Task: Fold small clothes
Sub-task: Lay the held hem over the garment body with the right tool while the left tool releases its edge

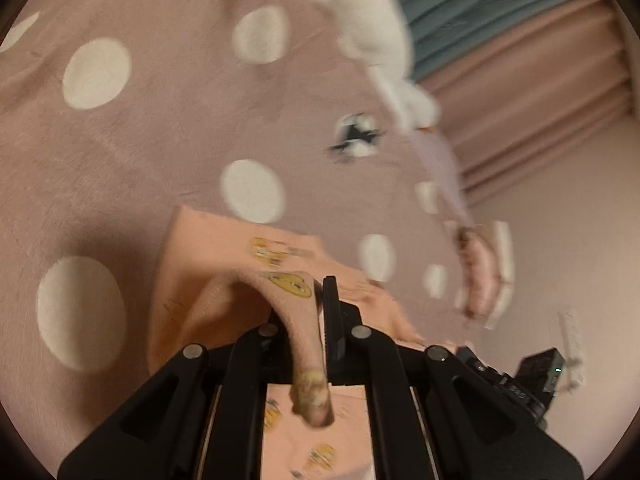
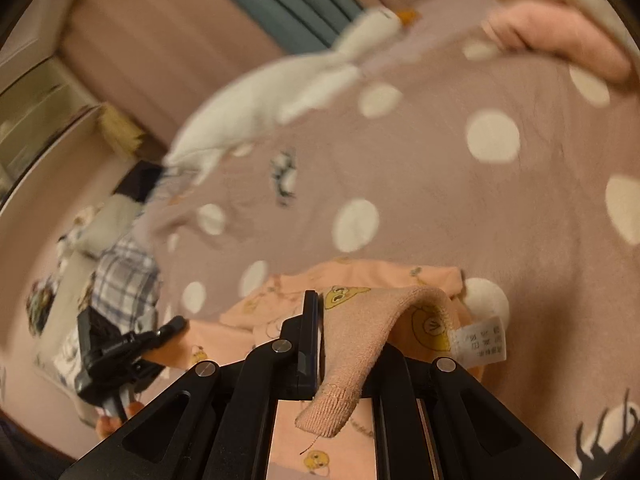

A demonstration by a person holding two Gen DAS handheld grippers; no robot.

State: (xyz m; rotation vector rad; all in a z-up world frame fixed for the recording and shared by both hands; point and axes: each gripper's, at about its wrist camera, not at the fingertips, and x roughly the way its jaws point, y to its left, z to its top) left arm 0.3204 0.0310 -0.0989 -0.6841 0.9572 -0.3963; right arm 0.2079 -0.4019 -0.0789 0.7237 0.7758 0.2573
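Left wrist view: left gripper [image 1: 316,320] pressed together on a fold of the peach garment [image 1: 208,272], cloth pinched between the jaws with a cuff end hanging down toward the camera; only one black finger [image 1: 332,320] plainly visible, the other hidden under cloth. Rest of garment spread on the pink dotted blanket [image 1: 120,140] just ahead, yellow cartoon prints on it. White cloth [image 1: 360,20] bunched further back on the blanket, blurred. Small black-and-white figure [image 1: 356,136] on the blanket beyond the garment, either a print or an object. Pink and teal curtain [image 1: 520,60] behind. Other gripper's black body [image 1: 520,380] low at right edge, touching the garment's far side. Right wrist view: right gripper [image 2: 340,328] clamped on another fold of the same peach garment [image 2: 360,320], ribbed cuff drooping between the jaws toward the lens, left finger [image 2: 310,332] visible, right one covered. White care label [image 2: 480,340] sticking out beside the fold. Garment body lying on the dotted blanket [image 2: 480,200]. Left gripper [image 2: 120,352] at lower left, next to the garment edge. White cloth [image 2: 260,100] and plaid fabric [image 2: 128,276] at left, both blurred. Pink pillow [image 2: 560,36] at top right.
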